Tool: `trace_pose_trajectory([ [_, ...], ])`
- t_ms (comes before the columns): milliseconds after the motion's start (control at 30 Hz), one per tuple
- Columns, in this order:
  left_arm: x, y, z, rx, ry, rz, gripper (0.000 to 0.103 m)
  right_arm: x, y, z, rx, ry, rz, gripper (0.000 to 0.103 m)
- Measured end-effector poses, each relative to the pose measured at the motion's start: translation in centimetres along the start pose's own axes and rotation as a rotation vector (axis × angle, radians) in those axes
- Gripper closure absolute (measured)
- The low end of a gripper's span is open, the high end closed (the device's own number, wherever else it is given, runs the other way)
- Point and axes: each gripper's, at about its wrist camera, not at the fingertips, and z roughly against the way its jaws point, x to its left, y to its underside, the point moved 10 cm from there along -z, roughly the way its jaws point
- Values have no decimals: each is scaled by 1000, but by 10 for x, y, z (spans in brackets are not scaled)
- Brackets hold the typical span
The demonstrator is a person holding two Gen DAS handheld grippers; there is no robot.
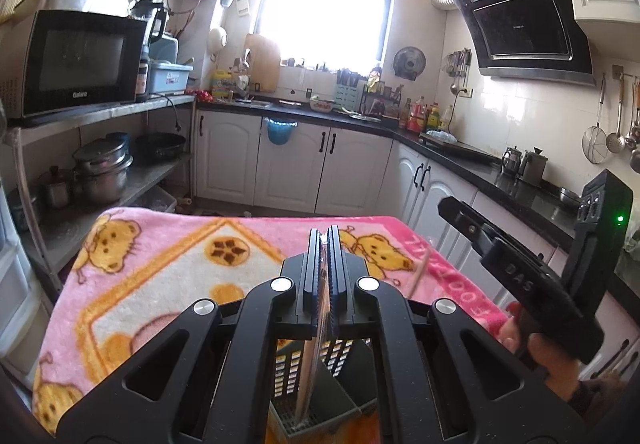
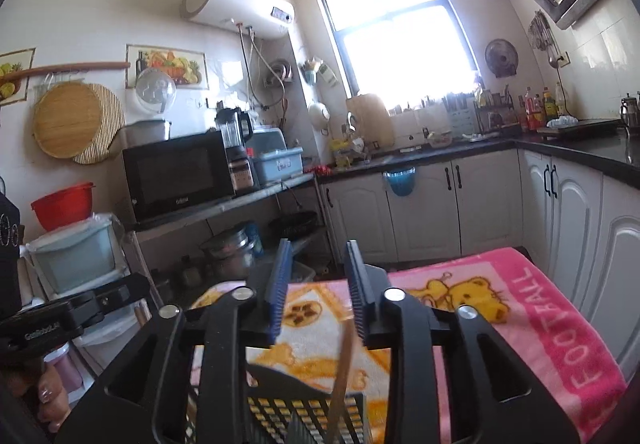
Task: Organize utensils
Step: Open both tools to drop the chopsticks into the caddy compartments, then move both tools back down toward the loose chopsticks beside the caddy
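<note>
Both tools over the dark basket (image 1: 320,396)
Left tool (image 1: 325,244) pinches a thin stick (image 1: 310,372); right tool (image 2: 316,268) is open, a stick (image 2: 342,376) loose between its fingers.

Utensil holder (image 2: 304,416) btm cut off

Two grippers, left (image 1: 325,244) and right (image 2: 318,264); one dark slotted utensil holder (image 2: 304,416); two thin sticks, one (image 1: 316,356) in each gripper's jaws, the other (image 2: 342,376); one pink bear blanket (image 1: 160,284); one microwave (image 1: 80,60)
</note>
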Motion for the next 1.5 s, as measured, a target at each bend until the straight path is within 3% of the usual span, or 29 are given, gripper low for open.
trace_pose_trajectory([
  [267,8,21,-3,39,-13,31,98,-9,27,26,136,41,21,54],
  [533,15,38,5,76,-23,73,65,-16,58,51,255,81,53,44],
  [933,21,50,40,50,-37,114,15,-9,86,76,326,67,66,38],
  [1033,22,52,50,45,-44,114,10,-7,92,83,339,64,80,37],
  [1500,16,91,65,105,-48,112,10,1,118,107,405,42,123,37],
])
